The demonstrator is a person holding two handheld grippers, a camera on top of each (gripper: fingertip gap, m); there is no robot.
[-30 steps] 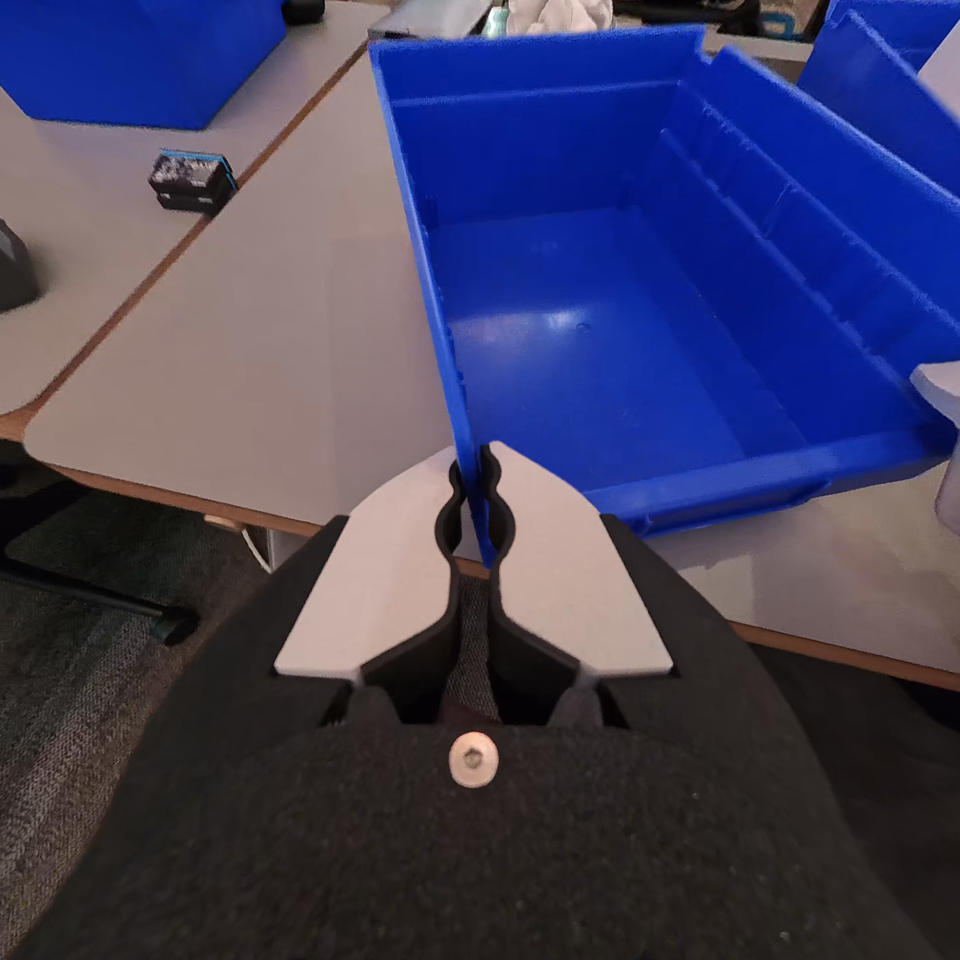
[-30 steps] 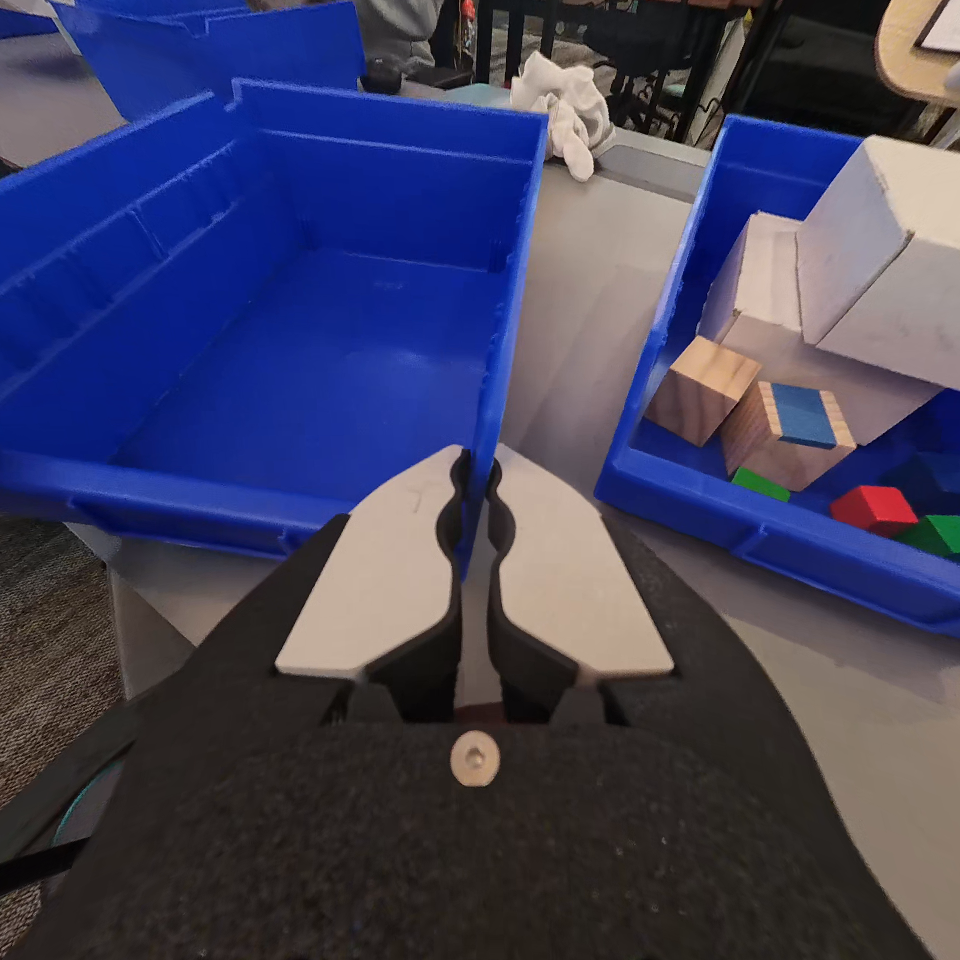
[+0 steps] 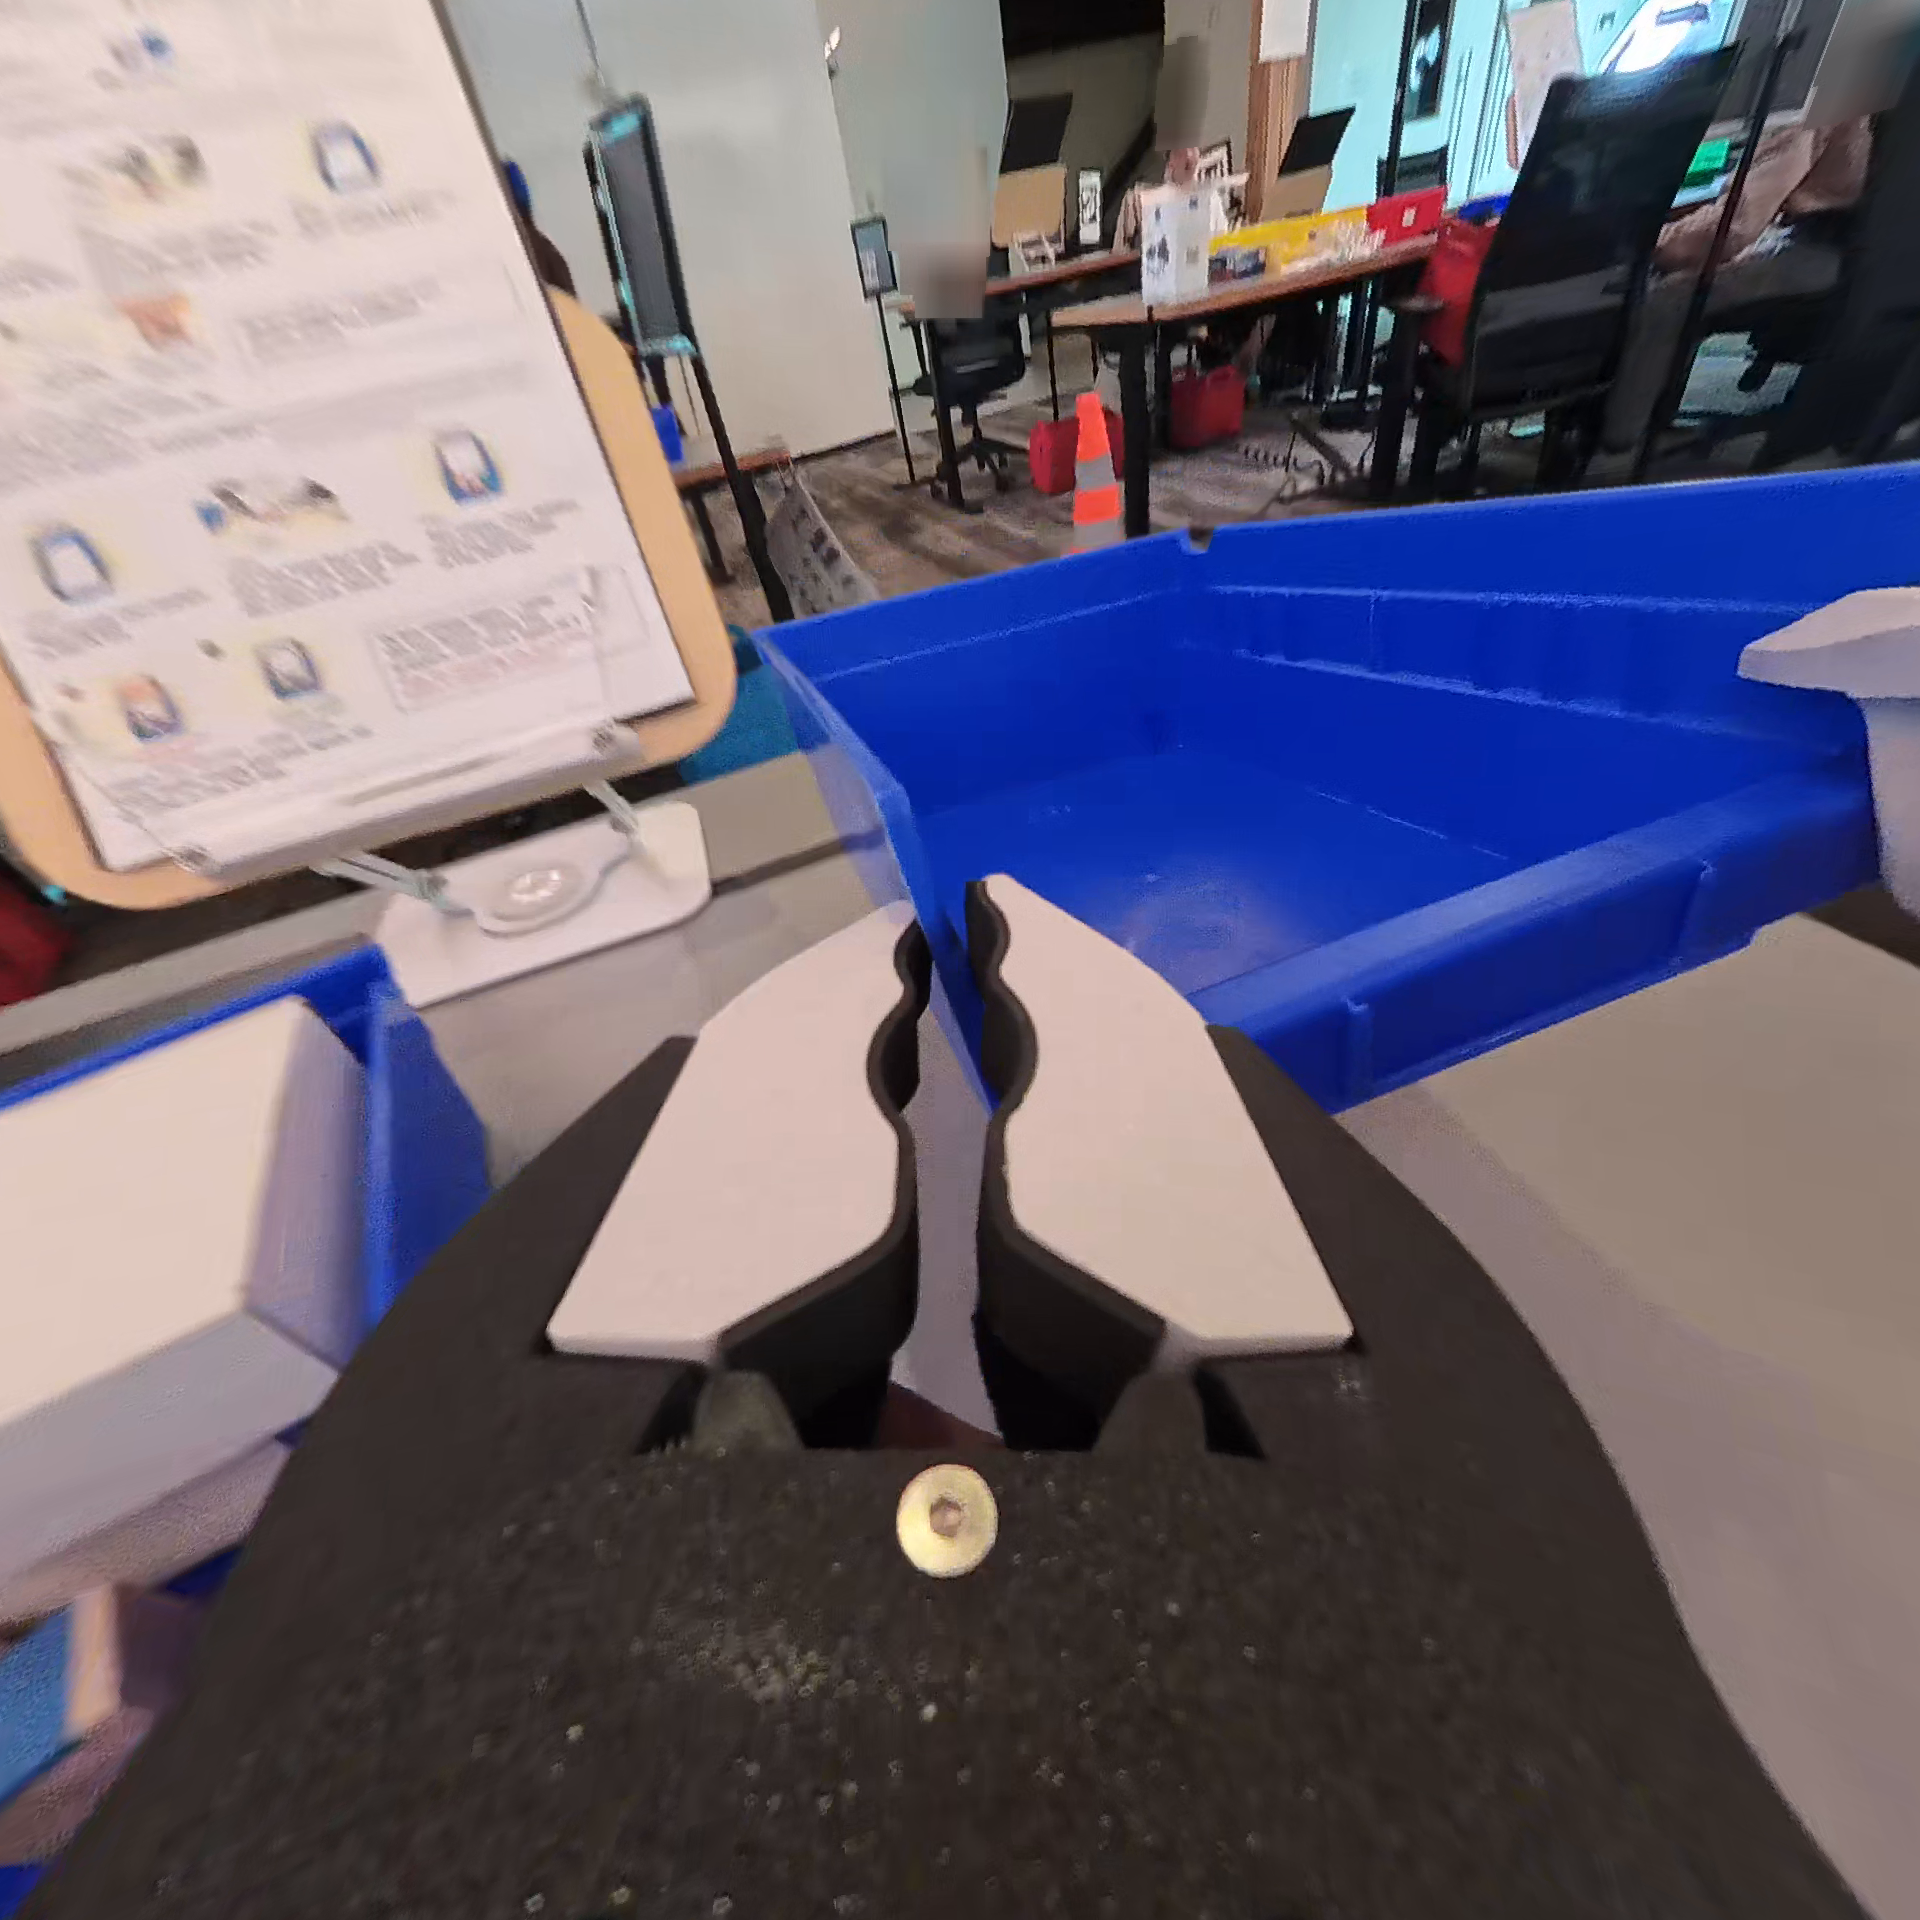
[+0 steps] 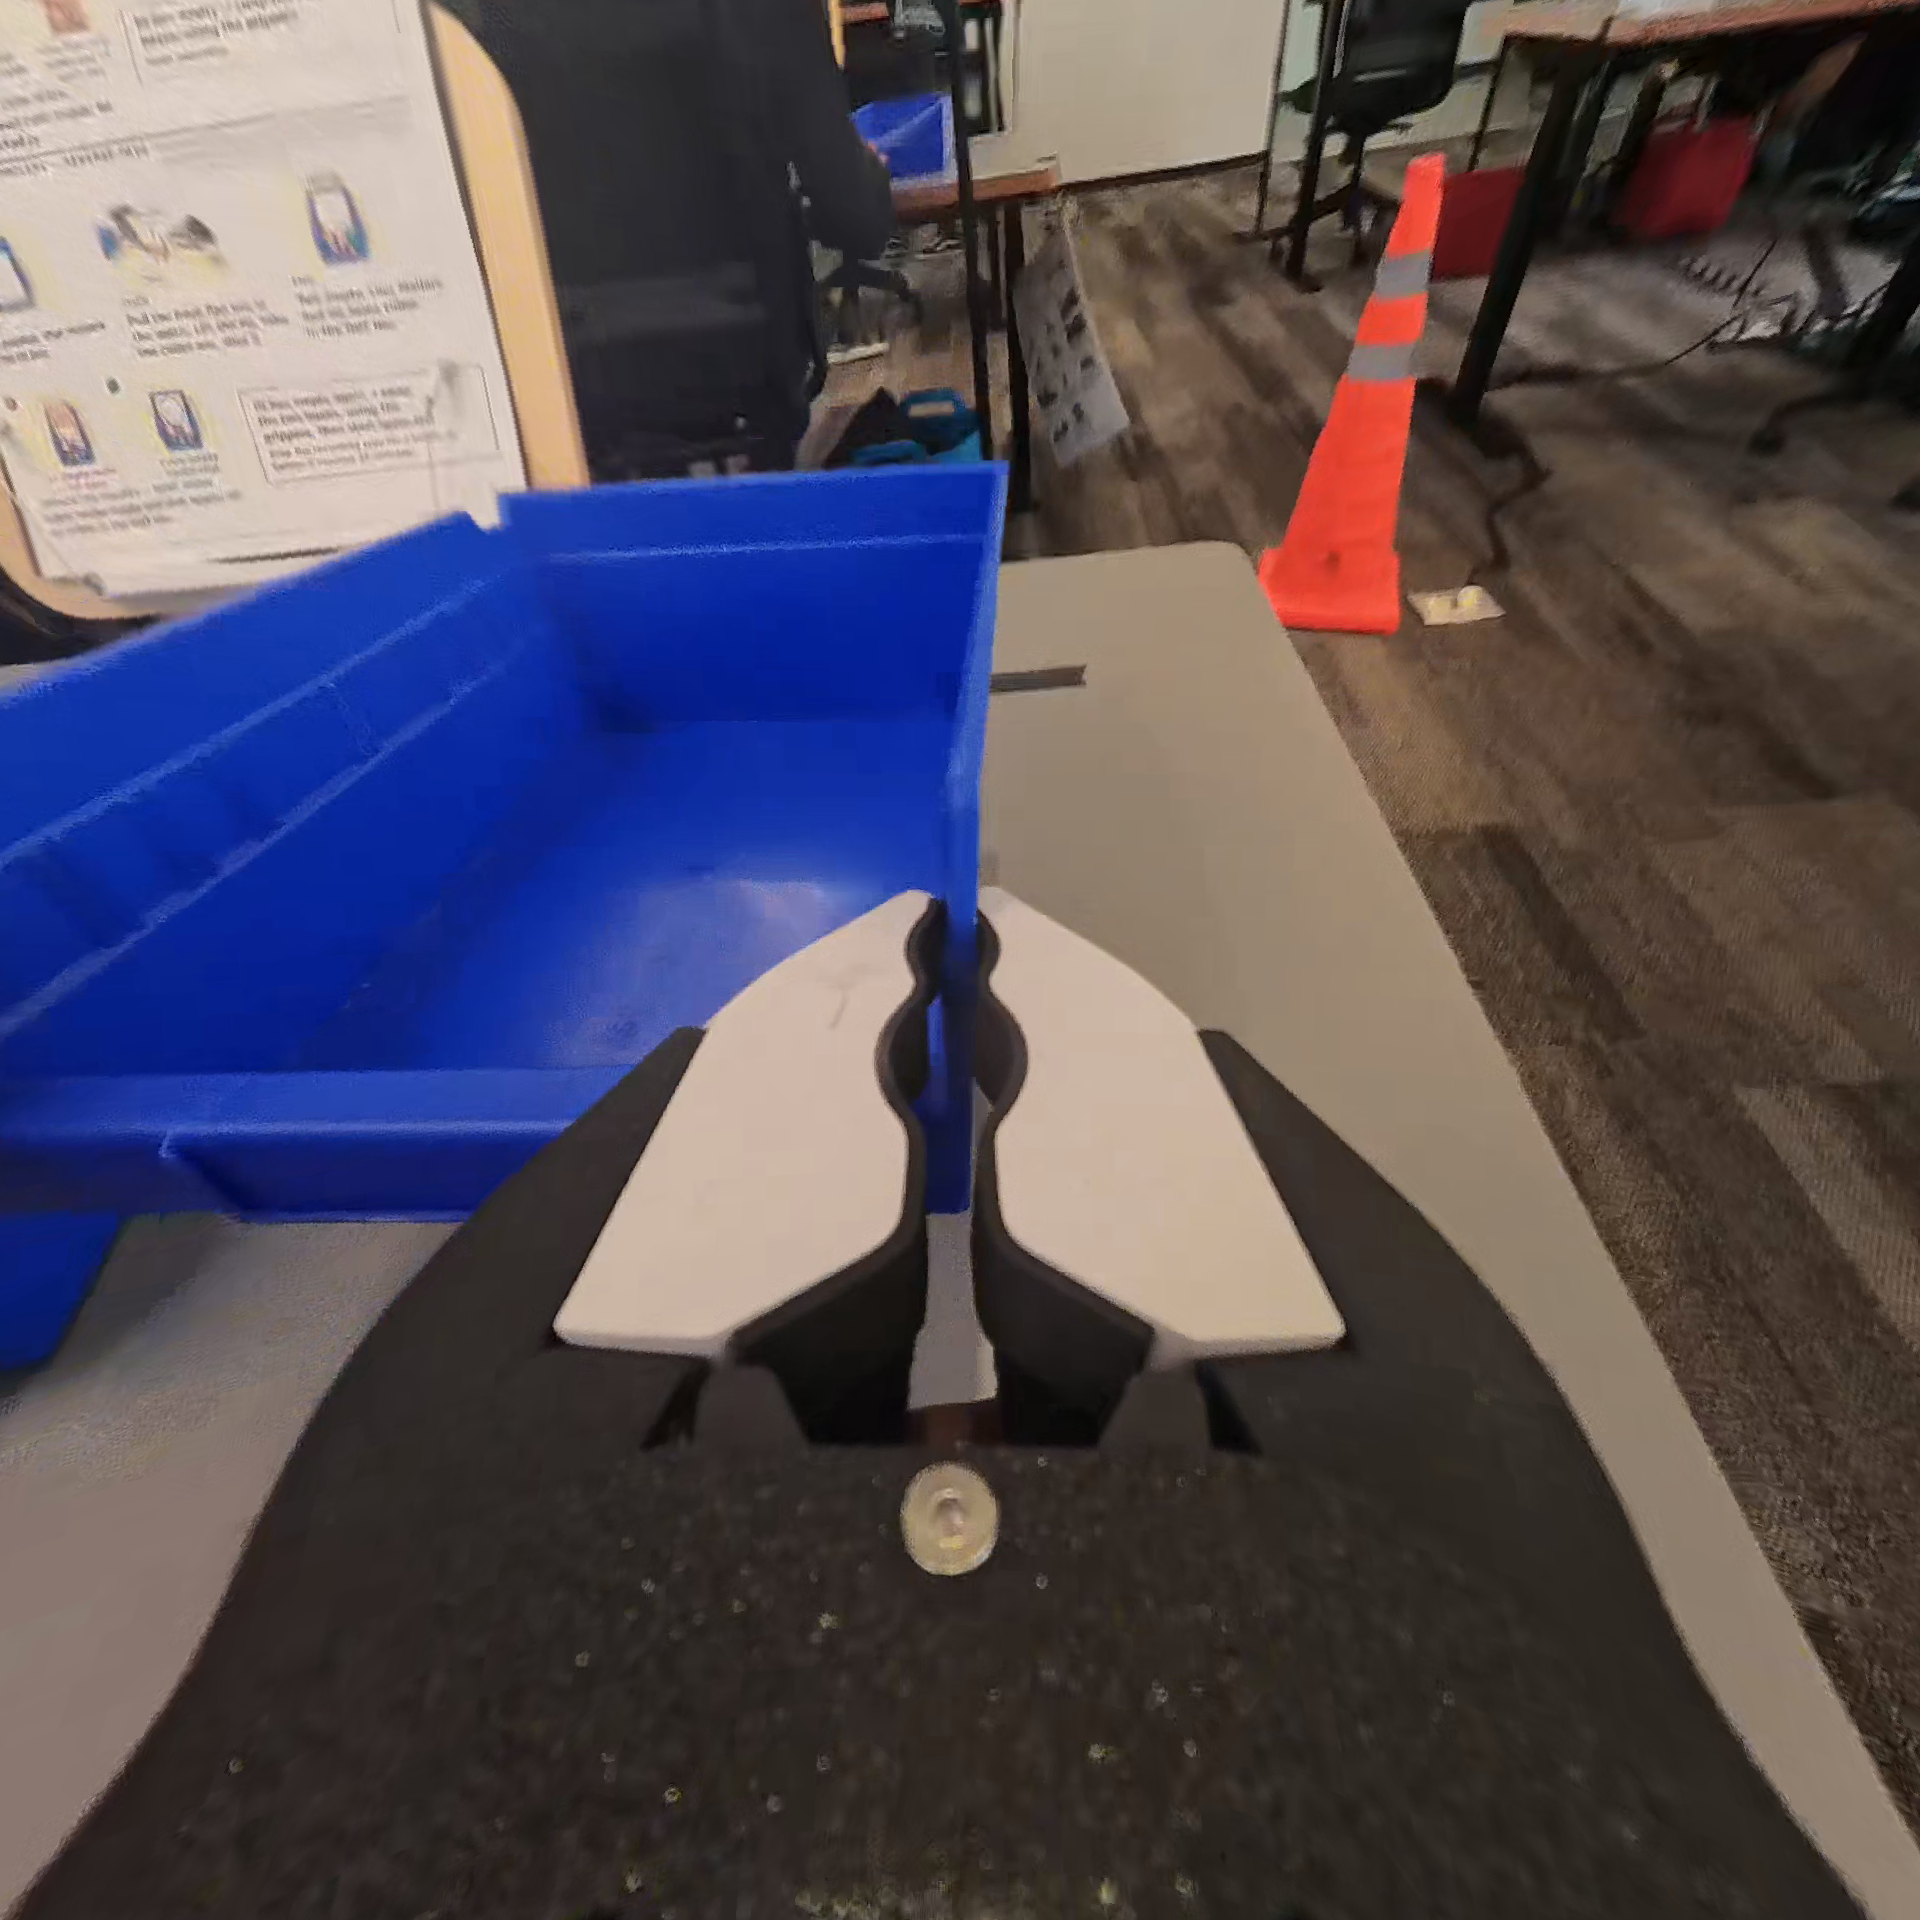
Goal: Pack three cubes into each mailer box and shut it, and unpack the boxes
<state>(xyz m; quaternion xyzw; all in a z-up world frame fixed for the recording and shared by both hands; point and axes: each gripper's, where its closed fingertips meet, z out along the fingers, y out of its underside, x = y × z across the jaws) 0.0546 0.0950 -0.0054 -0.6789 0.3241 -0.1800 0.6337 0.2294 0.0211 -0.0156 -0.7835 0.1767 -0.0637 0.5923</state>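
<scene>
Grippers pinch opposite side walls of an empty blue bin: left gripper and right gripper both clamped nearly closed on plastic. White mailer boxes sit in a neighbouring bin (cubes unseen), so packing looks wholly ahead.

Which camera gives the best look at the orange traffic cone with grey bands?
The right wrist view: the orange traffic cone with grey bands stands large and whole on the floor beyond the grey table. In the left wrist view the cone is small and distant, its base hidden behind the empty blue plastic bin.
</scene>
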